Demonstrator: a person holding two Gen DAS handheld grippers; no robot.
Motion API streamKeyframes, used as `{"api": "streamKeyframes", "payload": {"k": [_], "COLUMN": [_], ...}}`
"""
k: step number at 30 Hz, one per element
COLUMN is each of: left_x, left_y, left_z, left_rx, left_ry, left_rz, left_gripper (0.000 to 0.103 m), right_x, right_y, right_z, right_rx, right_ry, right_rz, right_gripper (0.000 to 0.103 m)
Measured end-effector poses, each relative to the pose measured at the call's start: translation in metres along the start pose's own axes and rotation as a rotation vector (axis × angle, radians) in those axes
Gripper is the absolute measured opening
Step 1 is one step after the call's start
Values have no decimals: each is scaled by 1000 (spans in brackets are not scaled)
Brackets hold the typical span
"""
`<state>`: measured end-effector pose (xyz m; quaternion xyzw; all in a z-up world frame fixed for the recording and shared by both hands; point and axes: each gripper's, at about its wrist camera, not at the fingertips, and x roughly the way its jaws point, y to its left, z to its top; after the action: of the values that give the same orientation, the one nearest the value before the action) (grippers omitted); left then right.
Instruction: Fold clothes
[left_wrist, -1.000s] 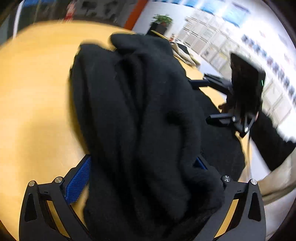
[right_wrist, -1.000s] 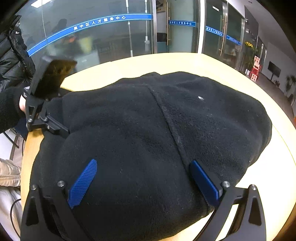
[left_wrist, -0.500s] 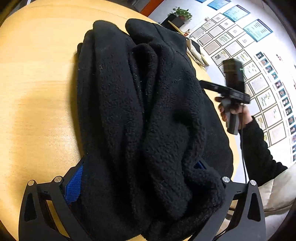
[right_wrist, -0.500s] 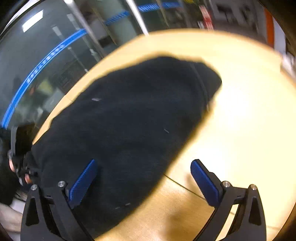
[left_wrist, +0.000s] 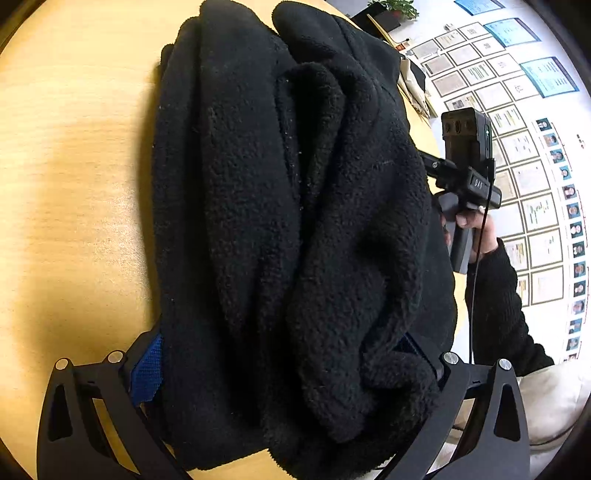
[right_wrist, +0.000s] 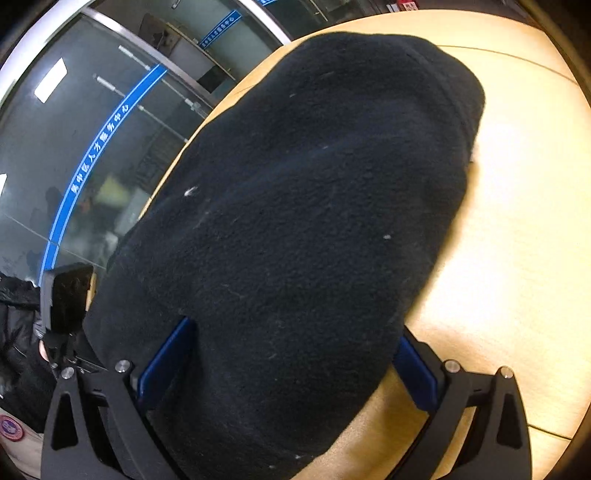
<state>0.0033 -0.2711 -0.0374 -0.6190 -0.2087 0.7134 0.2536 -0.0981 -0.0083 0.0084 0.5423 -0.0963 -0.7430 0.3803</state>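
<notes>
We see the black fleece garment (left_wrist: 295, 221) lying bunched in thick lengthwise rolls on the round wooden table (left_wrist: 74, 184), filling most of both wrist views. What has changed over the last second is on the right side. A second ago the right gripper (right_wrist: 288, 369) looked across the broad back of the fleece; half a second ago it had swung away, with bare table between its fingers and the cloth off to the left. Now it is back over the near end of the bundle, and the fleece again fills the gap between its blue pads (right_wrist: 166, 354). The jaws stand wide, on either side of the cloth, and we cannot tell whether they press it.

The left gripper (left_wrist: 288, 369) has changed little. Its fingers stay spread around the near end of the rolled fleece, with one blue pad (left_wrist: 147, 365) showing at the left and the other mostly buried under a fold. In its view the right hand (left_wrist: 476, 225) sits at the far right edge of the garment.

We judge that the fold is not finished: the fleece is gathered rather than flat, and both tools now bracket the bundle from opposite ends, ready to tidy or double it over.
</notes>
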Motion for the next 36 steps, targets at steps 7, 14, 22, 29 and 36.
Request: {"api": "streamKeyframes", "payload": {"k": [7, 14, 22, 29, 36], "left_x": [-16, -60, -118, -107, -61], "left_y": [1, -15, -24, 21, 68], "left_z": [-13, -14, 48, 147, 168], "left_rx": [-12, 21, 95, 32, -35], "left_ry": [-42, -186, -373, -373, -290], "left_rz": [-74, -109, -117, -60, -38], "left_gripper": [76, 56, 56, 58, 70], "right_x": [-5, -37, -86, -74, -11], "right_y": [20, 61, 67, -6, -92], "right_z": [-16, -20, 66, 160, 152], "right_rx": [-63, -170, -230, -147, -60], "right_ry": [-47, -190, -387, -401, -261], "right_rz": [-78, -202, -176, -136, -248], "right_gripper": [73, 42, 41, 43, 50]}}
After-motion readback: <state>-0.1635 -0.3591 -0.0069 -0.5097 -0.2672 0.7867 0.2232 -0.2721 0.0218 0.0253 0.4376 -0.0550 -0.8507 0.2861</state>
